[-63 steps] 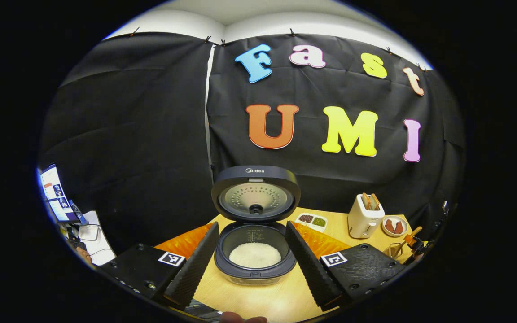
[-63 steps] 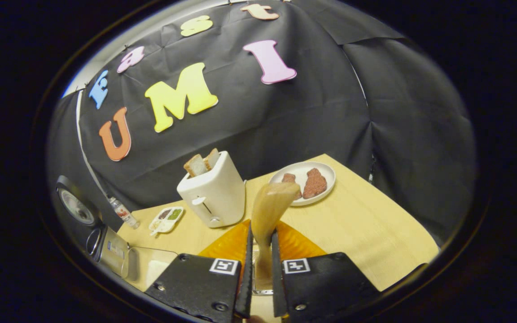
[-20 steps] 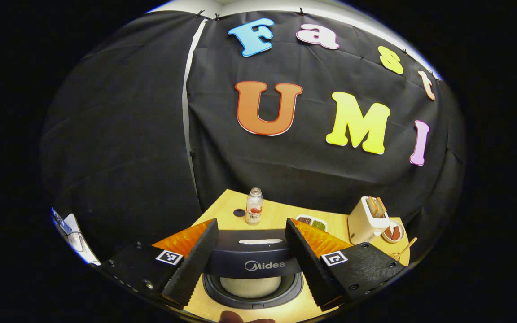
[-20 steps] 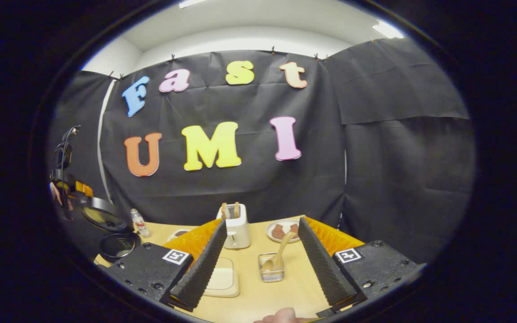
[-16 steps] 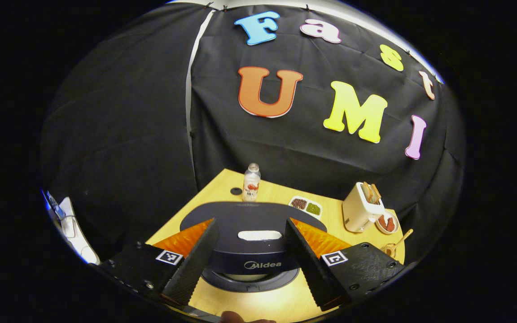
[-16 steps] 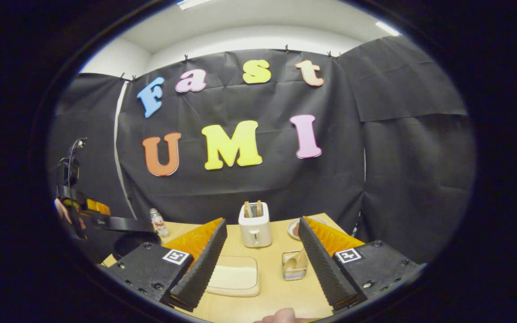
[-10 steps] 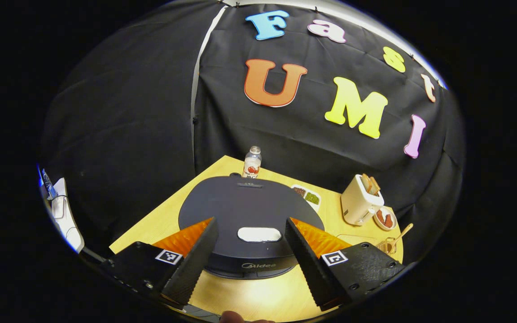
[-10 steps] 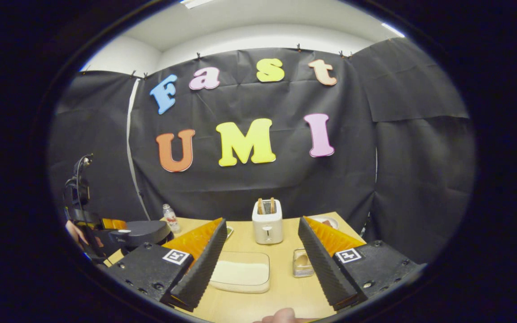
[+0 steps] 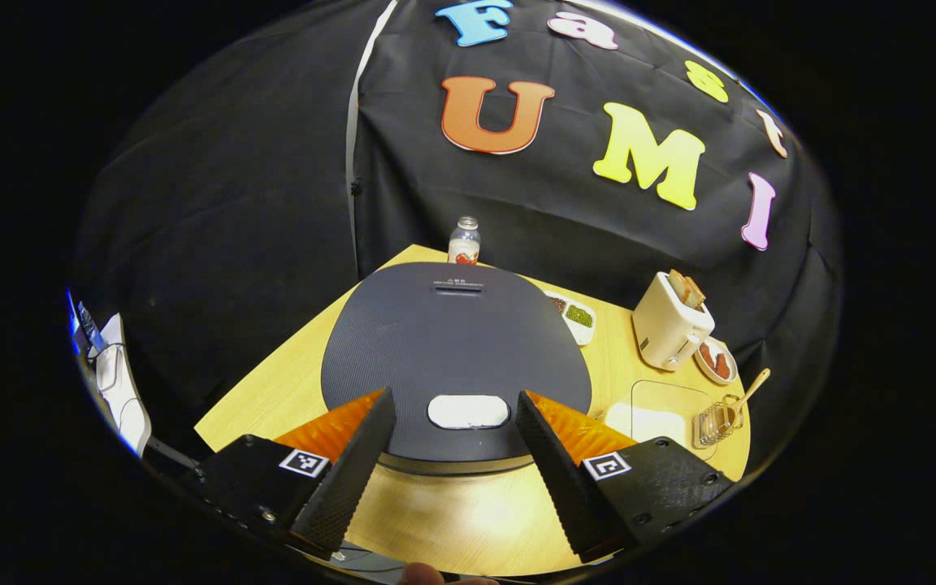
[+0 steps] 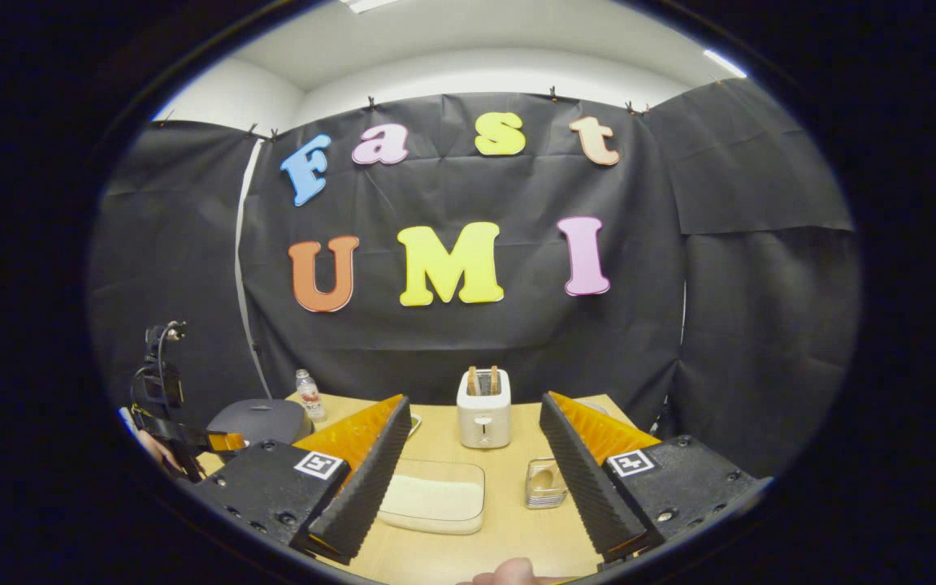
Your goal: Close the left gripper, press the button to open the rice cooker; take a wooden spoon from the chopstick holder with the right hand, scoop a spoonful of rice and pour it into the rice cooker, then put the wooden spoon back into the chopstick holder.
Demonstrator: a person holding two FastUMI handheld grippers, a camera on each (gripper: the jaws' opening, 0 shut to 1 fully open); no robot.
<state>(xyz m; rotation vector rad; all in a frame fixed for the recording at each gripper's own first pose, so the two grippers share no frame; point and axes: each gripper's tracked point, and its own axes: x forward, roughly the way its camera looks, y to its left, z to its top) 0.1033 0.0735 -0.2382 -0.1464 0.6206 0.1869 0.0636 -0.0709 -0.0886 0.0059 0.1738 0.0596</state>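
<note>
Cooker point(image 9: 456, 349): on table point(image 9: 468, 520), lid down, matte dark dome, pale oval button point(image 9: 468, 411) between left gripper's point(image 9: 456, 455) wide-spread, empty ribbed fingers. Advice: withdraw straight, clear of button. Spoon point(image 9: 748, 390): wooden, slanting in wire holder point(image 9: 712, 422). Right gripper point(image 10: 472, 479): agape, empty, over clear rice tray point(image 10: 435, 496).

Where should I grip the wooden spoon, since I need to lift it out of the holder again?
Take the wooden spoon by its bare handle, coming from above. The handle juts up and out of the chopstick holder at a tilt, while the bowl end sits down inside the wire walls, probably hard to reach.
</note>
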